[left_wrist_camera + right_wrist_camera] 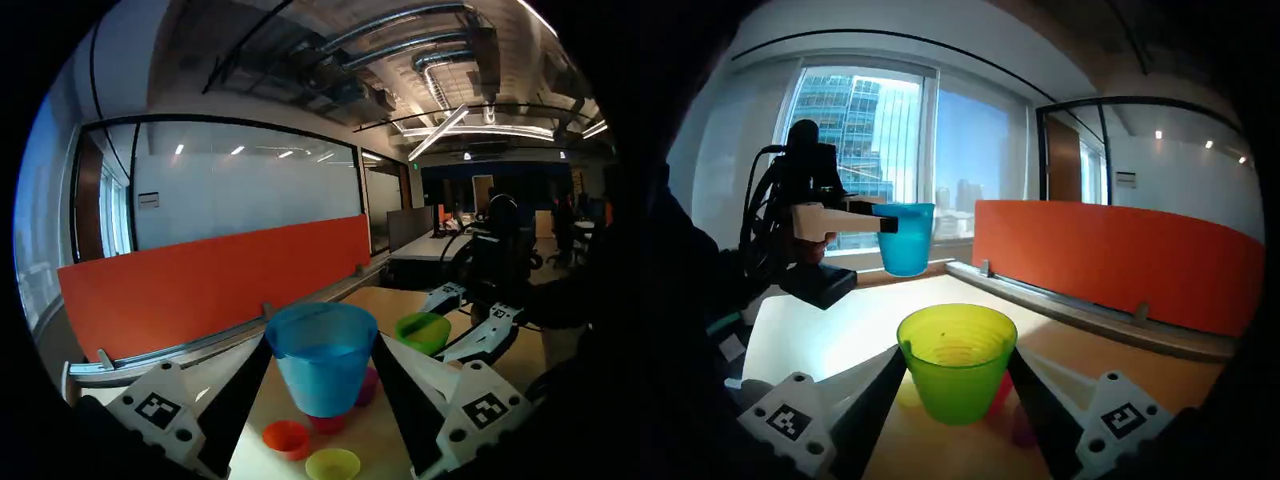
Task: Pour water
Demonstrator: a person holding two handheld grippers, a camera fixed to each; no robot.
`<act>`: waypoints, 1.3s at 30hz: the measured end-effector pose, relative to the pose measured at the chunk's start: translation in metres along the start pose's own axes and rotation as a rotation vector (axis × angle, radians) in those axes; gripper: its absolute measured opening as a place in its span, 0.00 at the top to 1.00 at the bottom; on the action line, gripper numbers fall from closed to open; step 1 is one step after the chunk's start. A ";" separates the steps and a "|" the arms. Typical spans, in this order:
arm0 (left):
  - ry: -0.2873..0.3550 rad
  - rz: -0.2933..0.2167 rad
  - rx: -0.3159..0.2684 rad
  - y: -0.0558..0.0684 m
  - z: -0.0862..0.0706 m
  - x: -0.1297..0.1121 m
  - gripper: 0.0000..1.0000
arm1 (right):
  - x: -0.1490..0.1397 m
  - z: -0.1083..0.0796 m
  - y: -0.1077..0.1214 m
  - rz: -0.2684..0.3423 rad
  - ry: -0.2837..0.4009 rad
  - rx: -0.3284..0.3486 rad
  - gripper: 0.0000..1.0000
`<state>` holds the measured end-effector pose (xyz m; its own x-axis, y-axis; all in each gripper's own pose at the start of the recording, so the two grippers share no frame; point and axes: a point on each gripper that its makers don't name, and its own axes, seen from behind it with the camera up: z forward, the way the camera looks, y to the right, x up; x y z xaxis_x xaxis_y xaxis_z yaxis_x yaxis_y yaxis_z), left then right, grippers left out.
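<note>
One blue cup (322,368) sits between left jaws, green cup (957,372) between right.

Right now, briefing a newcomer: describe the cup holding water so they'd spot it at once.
Before the orange divider, above the desk, the left gripper holds the blue cup. No neighbour is blue; the right gripper holds a green cup.

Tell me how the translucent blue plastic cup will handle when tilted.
The translucent blue plastic cup looks thin-walled, so it probably flexes if squeezed. What looks like water inside likely adds weight and may slosh. Its smooth tapered sides could slip down in the left gripper.
</note>
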<state>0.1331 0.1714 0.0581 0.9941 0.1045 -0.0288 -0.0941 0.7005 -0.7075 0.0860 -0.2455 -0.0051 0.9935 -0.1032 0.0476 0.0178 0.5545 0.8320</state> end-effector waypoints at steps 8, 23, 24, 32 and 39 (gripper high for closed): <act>0.000 0.054 0.013 -0.002 -0.001 0.007 0.14 | 0.003 0.006 -0.011 0.000 0.009 0.034 0.11; 0.008 0.188 0.048 -0.003 -0.002 0.024 0.14 | 0.007 0.020 -0.028 0.005 0.032 0.083 0.11; 0.008 0.199 0.051 -0.003 -0.001 0.025 0.14 | 0.008 0.020 -0.029 0.005 0.033 0.087 0.11; 0.016 0.290 0.072 -0.002 0.001 0.036 0.14 | 0.011 0.026 -0.041 0.003 0.043 0.119 0.11; 0.016 0.378 0.086 -0.001 0.001 0.041 0.14 | 0.011 0.031 -0.049 0.002 0.044 0.139 0.11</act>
<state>0.1741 0.1763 0.0585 0.8890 0.3561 -0.2879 -0.4577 0.6716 -0.5826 0.0928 -0.3000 -0.0281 0.9976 -0.0641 0.0273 0.0033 0.4345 0.9007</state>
